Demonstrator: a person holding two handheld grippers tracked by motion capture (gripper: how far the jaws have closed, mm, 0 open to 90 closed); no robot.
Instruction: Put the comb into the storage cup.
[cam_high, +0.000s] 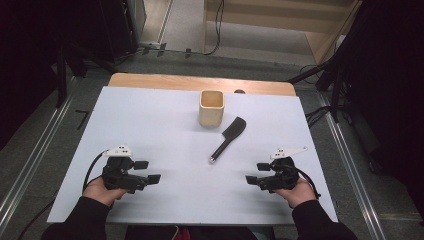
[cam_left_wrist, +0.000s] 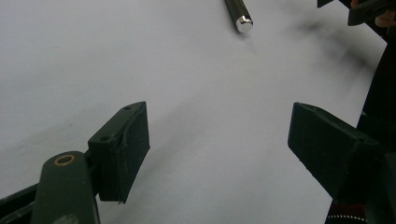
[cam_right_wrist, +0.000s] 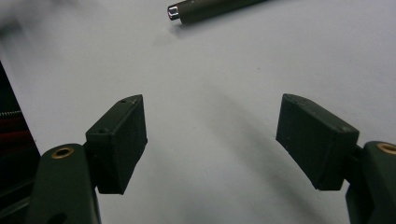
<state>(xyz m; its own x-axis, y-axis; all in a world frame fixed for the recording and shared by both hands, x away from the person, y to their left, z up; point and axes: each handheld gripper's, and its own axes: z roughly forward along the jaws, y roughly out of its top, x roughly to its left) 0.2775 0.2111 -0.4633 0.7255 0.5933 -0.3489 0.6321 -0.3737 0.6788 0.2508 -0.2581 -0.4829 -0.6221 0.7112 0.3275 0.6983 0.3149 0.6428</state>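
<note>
Left gripper (cam_high: 148, 171) jaws spread wide, nothing between them, hovering over white table sheet (cam_high: 150, 115) at about 7 o'clock. Right gripper (cam_high: 256, 173) same state: jaws apart, empty, at about 5 o'clock. Both point inward at each other. Black spatula (cam_high: 229, 137) lies flat between them and further up, blade toward 1 o'clock, metal-capped handle end (cam_left_wrist: 243, 22) toward 7; well apart from either gripper. Beige square cup (cam_high: 211, 107) upright at 12 o'clock, just beside the blade, not touching.
</note>
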